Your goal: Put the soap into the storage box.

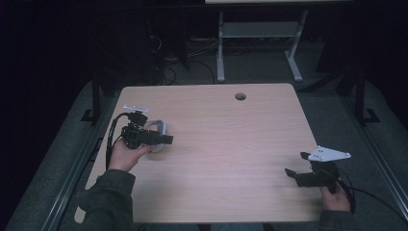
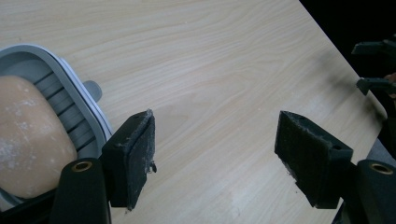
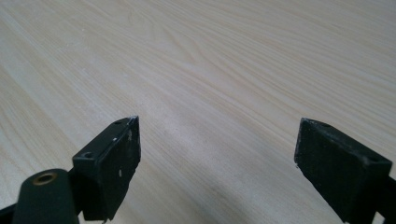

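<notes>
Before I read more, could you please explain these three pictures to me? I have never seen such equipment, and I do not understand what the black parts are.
A person sits at a wooden table and holds a hand tool in each hand. Each tool is a gripper with two black jaws. The high view looks down from above: the left gripper is at the left, the right gripper at the right. The other two pictures come from small cameras riding on the grippers, looking along their jaws. Both grippers are open and hold nothing. On the table, beside the left gripper, lies a grey dish with a rounded tan lump in it, perhaps soap or bread; I cannot tell which.
</notes>
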{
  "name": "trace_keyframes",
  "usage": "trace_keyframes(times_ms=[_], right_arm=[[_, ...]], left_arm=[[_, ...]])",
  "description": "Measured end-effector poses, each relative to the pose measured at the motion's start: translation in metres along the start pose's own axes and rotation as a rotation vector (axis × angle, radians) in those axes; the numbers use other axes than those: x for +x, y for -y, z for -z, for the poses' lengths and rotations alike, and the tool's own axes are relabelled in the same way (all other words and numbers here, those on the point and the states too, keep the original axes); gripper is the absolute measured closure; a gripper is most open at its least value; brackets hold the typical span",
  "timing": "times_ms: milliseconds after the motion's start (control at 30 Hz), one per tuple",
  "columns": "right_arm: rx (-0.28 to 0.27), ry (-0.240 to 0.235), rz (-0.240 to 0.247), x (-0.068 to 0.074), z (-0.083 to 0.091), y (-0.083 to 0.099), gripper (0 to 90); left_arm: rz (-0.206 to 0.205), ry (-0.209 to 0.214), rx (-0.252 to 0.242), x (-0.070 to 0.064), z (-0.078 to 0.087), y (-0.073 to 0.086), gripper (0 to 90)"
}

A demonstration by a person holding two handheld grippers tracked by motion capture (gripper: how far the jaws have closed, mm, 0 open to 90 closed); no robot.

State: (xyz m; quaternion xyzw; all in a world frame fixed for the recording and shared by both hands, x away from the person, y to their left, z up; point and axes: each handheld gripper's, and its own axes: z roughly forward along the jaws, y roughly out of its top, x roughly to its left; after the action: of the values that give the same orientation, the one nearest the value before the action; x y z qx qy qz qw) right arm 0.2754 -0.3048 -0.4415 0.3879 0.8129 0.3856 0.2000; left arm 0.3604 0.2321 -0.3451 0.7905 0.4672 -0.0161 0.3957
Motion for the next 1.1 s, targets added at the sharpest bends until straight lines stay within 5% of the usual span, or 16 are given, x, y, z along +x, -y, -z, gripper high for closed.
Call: trace_keyframes(times_ms=[1100], right_arm=[[0.006, 0.005, 0.001, 0.0, -0.001, 0.0, 14.0]], left_arm=[[-0.039, 0.043, 0.003, -0.009, 0.005, 0.033, 26.8]])
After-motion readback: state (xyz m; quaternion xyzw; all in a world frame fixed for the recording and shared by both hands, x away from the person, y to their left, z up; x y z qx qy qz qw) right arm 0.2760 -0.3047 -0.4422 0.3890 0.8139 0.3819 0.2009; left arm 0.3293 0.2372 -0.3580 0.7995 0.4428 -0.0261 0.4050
